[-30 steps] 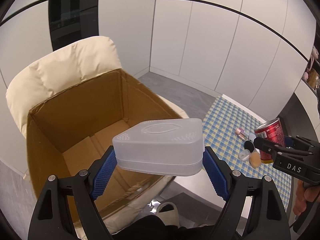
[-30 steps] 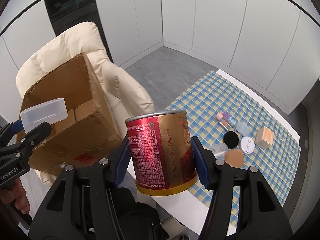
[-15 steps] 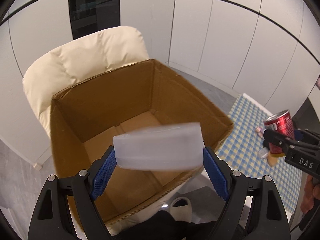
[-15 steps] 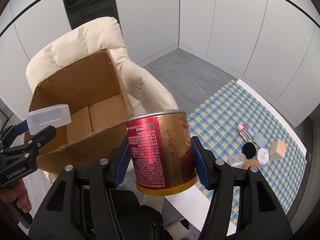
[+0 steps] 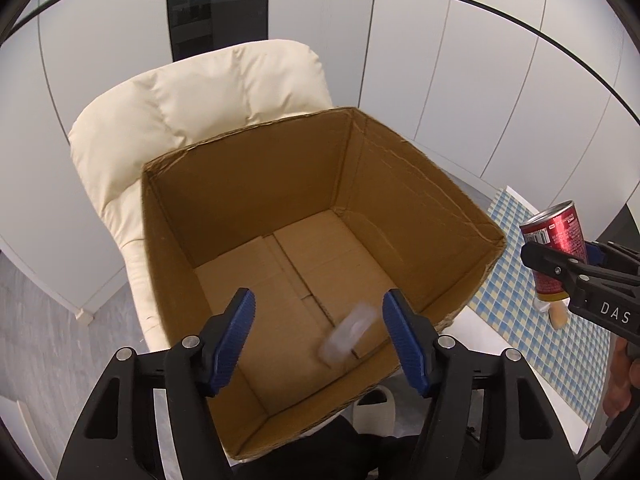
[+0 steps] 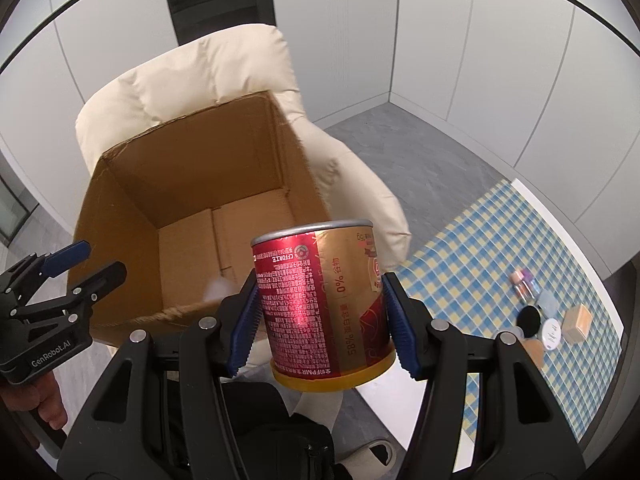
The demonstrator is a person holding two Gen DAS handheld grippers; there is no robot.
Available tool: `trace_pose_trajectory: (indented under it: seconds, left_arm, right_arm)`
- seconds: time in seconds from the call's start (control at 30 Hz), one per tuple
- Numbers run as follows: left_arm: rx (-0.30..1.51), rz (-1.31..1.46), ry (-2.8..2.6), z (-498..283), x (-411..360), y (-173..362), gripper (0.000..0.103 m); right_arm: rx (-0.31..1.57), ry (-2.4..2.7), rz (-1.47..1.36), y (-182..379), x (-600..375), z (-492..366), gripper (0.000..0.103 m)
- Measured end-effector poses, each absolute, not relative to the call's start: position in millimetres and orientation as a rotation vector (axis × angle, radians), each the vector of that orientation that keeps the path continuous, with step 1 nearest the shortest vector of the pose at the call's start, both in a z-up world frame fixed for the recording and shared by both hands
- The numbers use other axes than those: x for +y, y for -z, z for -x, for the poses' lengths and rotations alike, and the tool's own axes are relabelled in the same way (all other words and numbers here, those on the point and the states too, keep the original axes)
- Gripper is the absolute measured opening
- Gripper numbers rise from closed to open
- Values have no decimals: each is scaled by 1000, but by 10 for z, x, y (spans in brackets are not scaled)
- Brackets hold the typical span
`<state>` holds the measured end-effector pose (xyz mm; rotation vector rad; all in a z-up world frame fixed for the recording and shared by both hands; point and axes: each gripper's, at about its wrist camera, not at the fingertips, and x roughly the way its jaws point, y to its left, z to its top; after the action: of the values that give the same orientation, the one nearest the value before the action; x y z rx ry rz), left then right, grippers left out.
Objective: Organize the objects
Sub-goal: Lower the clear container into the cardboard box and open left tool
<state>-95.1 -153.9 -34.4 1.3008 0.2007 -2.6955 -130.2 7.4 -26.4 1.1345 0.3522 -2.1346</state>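
An open cardboard box point(image 5: 260, 184) point(image 6: 184, 152) rests on a cream padded chair point(image 5: 180, 100). A translucent plastic container point(image 5: 350, 336) shows as a blur low inside the box, tilted and free of any grip; in the right wrist view it is a pale smear point(image 6: 218, 286). My left gripper point(image 5: 318, 300) point(image 6: 102, 258) hovers over the box's near side. Its jaws are closing, with no pad touching the container. My right gripper point(image 6: 320, 284) point(image 5: 560, 250) is shut on a red and gold can point(image 6: 320, 304) point(image 5: 556, 240), held upright to the right of the box.
A table with a blue and yellow checked cloth point(image 6: 480, 248) point(image 5: 516, 300) stands on the right, with several small cosmetic items point(image 6: 548, 320) on it. White cabinet walls ring the room. A person's hands point(image 5: 620, 380) point(image 6: 24, 400) hold the grippers, and a light shoe point(image 5: 376, 404) shows below.
The left gripper moved over the box and let go of the plastic container, which dropped inside. The right gripper, still holding the can, moved closer to the box.
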Motion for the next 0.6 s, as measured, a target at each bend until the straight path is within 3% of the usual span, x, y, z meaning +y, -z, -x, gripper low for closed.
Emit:
trace_pose_trajectory:
  seconds: [0.6]
  left_arm:
    - [252,-1245,2664,667,-1945,314,67]
  right_arm:
    - [380,2069,-1104,224,-475,1032,60]
